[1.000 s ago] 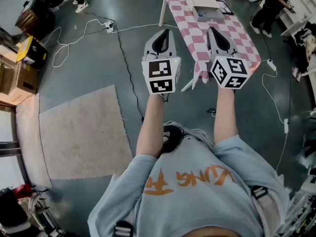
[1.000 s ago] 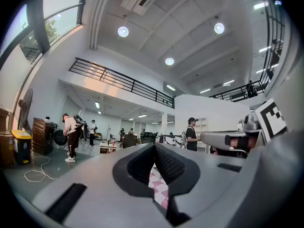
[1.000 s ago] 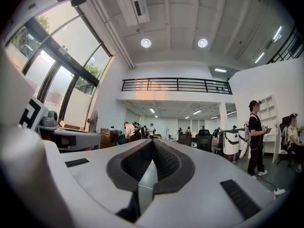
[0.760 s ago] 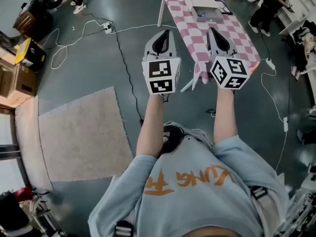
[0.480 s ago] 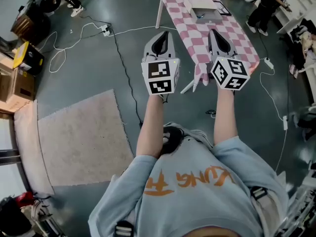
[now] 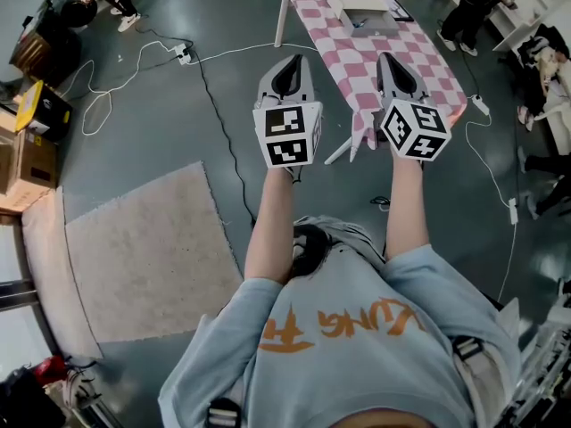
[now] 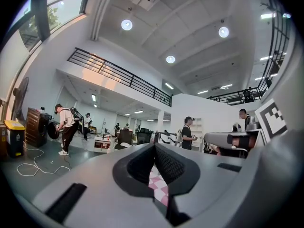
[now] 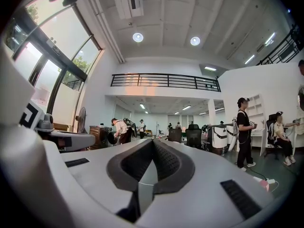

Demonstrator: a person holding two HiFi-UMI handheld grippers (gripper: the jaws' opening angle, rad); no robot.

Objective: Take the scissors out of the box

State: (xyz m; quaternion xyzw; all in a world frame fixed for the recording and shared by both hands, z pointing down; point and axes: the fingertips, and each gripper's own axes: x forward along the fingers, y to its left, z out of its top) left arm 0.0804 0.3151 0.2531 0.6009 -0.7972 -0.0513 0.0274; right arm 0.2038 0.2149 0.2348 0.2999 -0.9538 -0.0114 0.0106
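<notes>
A table with a pink-and-white checked cloth [image 6: 352, 47] stands ahead of me. On its far part sits a pale open box [image 6: 361, 7]; I cannot make out scissors in it. My left gripper [image 6: 297, 57] [image 7: 154, 146] hangs over the floor, just left of the table's near end. The right gripper [image 6: 385, 56] [image 8: 153, 140] is over the table's near end. Each is held level with its jaws together and nothing between them. In the left gripper view a strip of checked cloth [image 7: 156, 186] shows below the jaws.
A beige rug [image 6: 143, 248] lies on the grey floor at the left, with cables [image 6: 210, 78] running across the floor. A yellow-and-black box [image 6: 40, 110] and cardboard boxes stand at the far left. A person [image 6: 477, 3] stands right of the table, and others are at the top left.
The rug, the boxes and the floor have slid left and up in the head view as I move toward the table. Both grippers stay side by side and shut.
</notes>
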